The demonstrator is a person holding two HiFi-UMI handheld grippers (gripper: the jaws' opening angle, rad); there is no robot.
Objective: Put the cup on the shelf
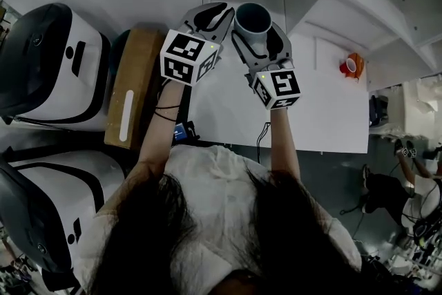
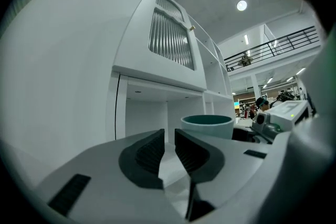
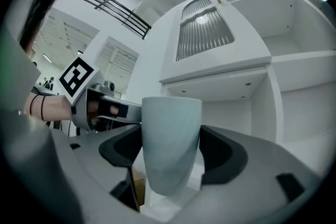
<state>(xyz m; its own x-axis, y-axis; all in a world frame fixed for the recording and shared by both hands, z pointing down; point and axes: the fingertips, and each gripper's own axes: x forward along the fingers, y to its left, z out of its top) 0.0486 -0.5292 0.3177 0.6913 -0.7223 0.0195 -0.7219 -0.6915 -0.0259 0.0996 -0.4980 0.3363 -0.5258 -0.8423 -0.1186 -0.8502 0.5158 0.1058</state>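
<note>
White boxy shelf [image 1: 324, 10], smooth tapered grey cup [image 3: 170, 139] in right claw [image 3: 172, 157]

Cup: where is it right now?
In the head view the cup is top centre, upright between the right gripper's jaws, before the white shelf unit, with the left gripper just to its left.

The shelf [image 1: 387, 10] is cut off above; the orange object [image 1: 351, 66] is perhaps a mug.

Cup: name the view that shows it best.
Right gripper view: the cup fills the centre, side fully visible, gripped in the right tool. Head view shows its rim and inside from above; left gripper view only its rim.
</note>
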